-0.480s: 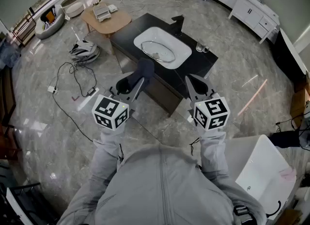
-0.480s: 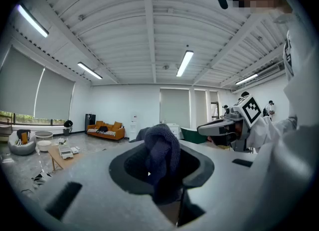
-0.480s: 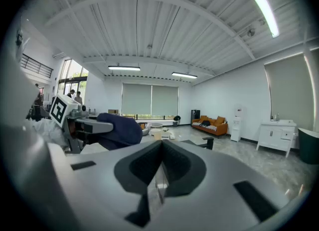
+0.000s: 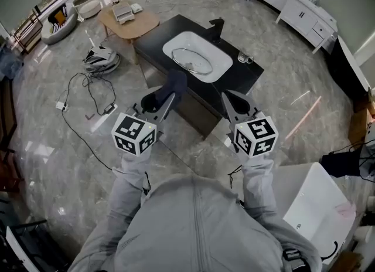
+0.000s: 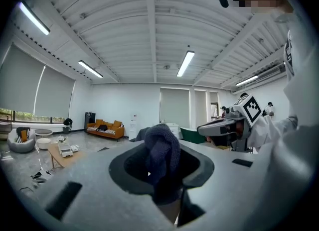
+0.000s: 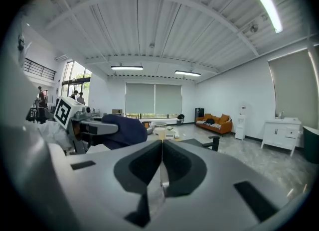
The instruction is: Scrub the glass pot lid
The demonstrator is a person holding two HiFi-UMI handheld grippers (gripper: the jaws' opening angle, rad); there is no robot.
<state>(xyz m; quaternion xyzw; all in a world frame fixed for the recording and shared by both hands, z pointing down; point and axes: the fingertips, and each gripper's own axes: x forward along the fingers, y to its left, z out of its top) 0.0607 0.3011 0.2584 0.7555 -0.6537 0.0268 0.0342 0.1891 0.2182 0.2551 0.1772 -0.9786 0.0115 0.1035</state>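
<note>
The glass pot lid (image 4: 192, 61) lies in the white basin (image 4: 173, 40) set in a black counter (image 4: 246, 74), well ahead of both grippers. My left gripper (image 4: 170, 93) is held in the air short of the counter, shut on a dark blue cloth (image 4: 176, 81). In the left gripper view the cloth (image 5: 162, 154) bulges up between the jaws of that gripper (image 5: 162, 170). My right gripper (image 4: 231, 97) hovers beside it, shut with nothing between its jaws. In the right gripper view the jaws of my right gripper (image 6: 161, 163) meet, and the cloth (image 6: 123, 130) shows at left.
A black faucet (image 4: 215, 29) stands at the basin's far edge, and small glasses (image 4: 243, 58) sit on the counter at right. A round wooden table (image 4: 129, 23), cables (image 4: 88, 92) and a helmet (image 4: 101, 60) occupy the floor at left. A white tub (image 4: 319, 206) is at lower right.
</note>
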